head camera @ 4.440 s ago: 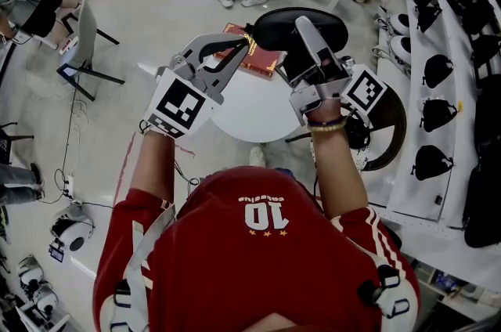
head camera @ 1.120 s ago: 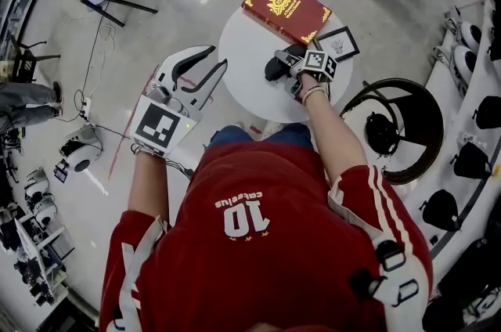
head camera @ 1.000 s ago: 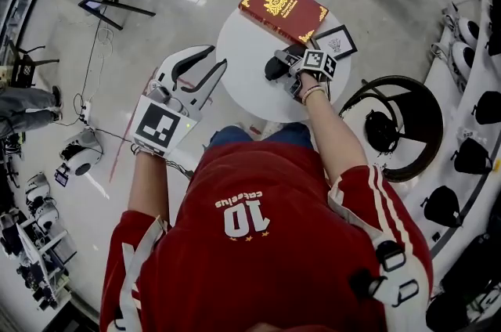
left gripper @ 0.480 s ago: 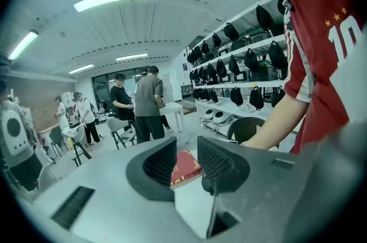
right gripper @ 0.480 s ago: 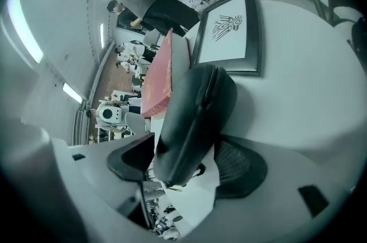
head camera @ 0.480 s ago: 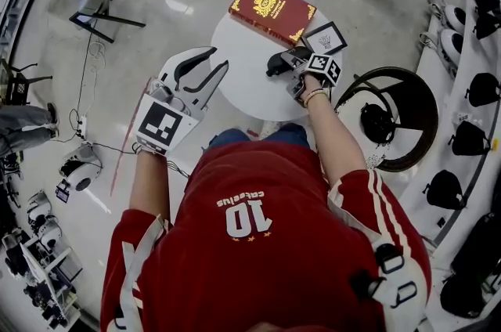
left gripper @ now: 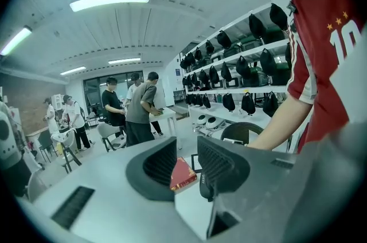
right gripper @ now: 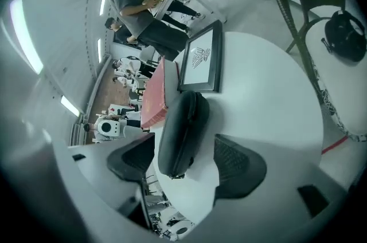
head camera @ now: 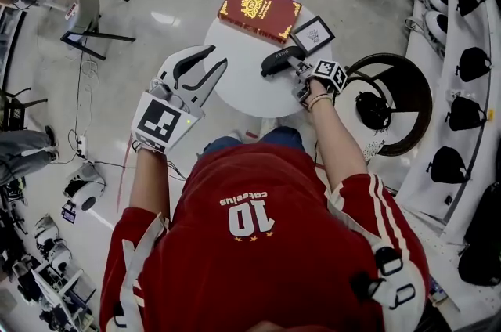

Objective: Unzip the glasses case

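Book, picture frame — both sit just beyond glasses case.

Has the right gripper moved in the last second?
Yes. The right gripper has drawn back along the glasses case toward the near edge of the table; its jaws have just been opening, the case's end between them, untouched.

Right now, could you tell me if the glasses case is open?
Shut: the glasses case lies with both halves meeting along its zip seam.
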`<state>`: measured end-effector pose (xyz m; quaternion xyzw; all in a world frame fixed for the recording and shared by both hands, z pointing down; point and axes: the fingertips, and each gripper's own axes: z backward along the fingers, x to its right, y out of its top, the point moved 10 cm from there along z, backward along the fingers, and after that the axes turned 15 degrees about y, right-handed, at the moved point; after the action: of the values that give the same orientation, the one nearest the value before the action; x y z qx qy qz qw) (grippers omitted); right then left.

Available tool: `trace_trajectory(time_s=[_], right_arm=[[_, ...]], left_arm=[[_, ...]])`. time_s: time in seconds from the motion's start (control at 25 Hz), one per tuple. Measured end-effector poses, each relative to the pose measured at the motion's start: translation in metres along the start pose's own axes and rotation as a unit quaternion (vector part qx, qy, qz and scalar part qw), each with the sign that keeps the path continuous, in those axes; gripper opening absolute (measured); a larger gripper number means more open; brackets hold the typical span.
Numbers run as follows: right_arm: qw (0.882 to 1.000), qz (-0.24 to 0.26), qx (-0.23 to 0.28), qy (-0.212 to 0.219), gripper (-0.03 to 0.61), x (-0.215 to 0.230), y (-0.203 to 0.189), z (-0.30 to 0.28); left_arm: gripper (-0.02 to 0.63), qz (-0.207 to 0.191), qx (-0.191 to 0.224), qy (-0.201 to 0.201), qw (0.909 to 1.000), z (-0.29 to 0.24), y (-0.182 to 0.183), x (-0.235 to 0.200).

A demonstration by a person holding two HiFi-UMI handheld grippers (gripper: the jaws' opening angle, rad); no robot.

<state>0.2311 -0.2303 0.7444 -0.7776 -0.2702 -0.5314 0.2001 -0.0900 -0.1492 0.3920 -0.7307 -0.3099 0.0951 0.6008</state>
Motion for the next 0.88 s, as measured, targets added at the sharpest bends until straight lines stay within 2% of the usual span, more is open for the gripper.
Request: trace_trajectory(time_s=[0.2,0.4,0.52,0.72,0.8,0.88], right_arm=[[0.999,0.023,0.032,-0.002,0.305,-0.013,-0.003,0.03],[0.995,0.078,0.061,0.01,0.305,-0.043,-0.007,0.063],[0.989,0.132,0.071,0.002,0.304,-0.065,-0.015,0.082],[0.965,0.247,0.09,-0.011,0.304,-0.12,-0.034,0.106],[0.95,0.295,0.1,-0.021,0.304,-0.142,-0.044,0.115],[0.93,0.349,0.111,-0.034,0.304,-0.165,-0.055,0.124]], left_arm=[[0.118,-0.009,0.036,-0.016,0.9992,0.002,-0.001,-0.008],[0.118,0.012,0.053,-0.018,0.9983,0.007,0.001,-0.016],[0.118,0.032,0.068,-0.018,0.997,0.013,0.004,-0.022],[0.118,0.068,0.089,0.009,0.9937,0.018,0.01,-0.036],[0.118,0.072,0.09,0.012,0.9932,0.019,0.011,-0.037],[0.118,0.073,0.094,0.013,0.9928,0.022,0.013,-0.038]])
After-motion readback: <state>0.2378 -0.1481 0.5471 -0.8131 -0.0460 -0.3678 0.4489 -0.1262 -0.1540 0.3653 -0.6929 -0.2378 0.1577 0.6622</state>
